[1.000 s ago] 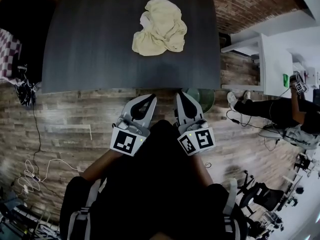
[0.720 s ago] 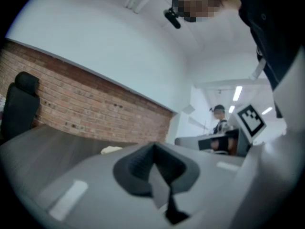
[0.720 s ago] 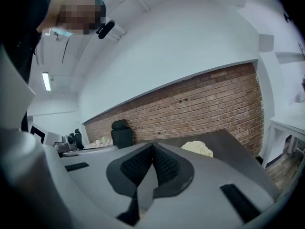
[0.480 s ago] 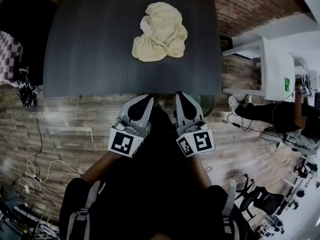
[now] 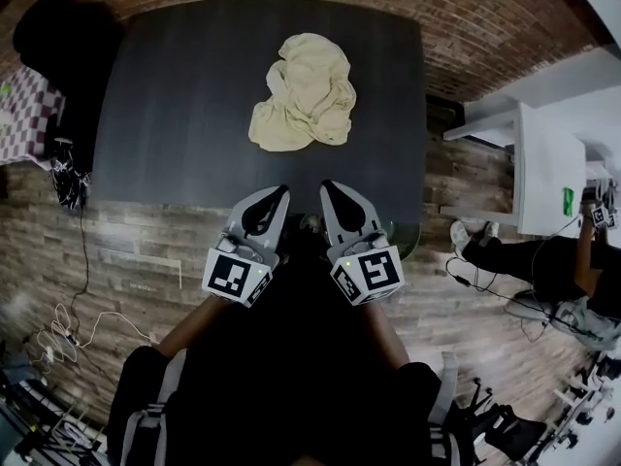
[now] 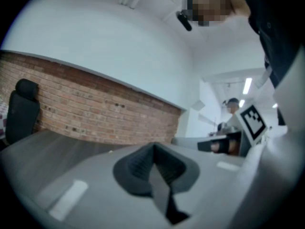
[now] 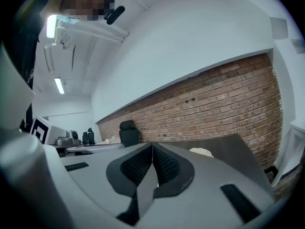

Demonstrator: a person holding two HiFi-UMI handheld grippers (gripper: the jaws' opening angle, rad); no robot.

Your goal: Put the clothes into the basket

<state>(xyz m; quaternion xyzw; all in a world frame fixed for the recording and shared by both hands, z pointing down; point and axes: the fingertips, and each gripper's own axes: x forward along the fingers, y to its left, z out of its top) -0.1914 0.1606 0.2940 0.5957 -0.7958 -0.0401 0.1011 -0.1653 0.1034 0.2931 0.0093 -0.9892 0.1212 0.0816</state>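
Note:
A crumpled cream cloth (image 5: 303,93) lies on the dark table (image 5: 175,115), toward its far side. My left gripper (image 5: 282,191) and right gripper (image 5: 325,185) are held side by side at the table's near edge, well short of the cloth. Both are shut with nothing between the jaws. In the left gripper view the left gripper (image 6: 152,148) shows its pads pressed together. The right gripper (image 7: 152,147) looks the same in the right gripper view, with the cloth (image 7: 201,152) small beyond it. A green round container (image 5: 406,242) peeks out beside the right gripper, mostly hidden.
A black chair (image 5: 53,42) stands at the table's far left corner. A white desk (image 5: 548,168) and a seated person (image 5: 543,260) are at the right. Cables (image 5: 58,333) lie on the wood floor at the left. A brick wall (image 7: 214,104) runs behind the table.
Both grippers have moved forward together toward the table, so their tips now reach its near edge. The cloth has not moved, and the jaws stayed shut.

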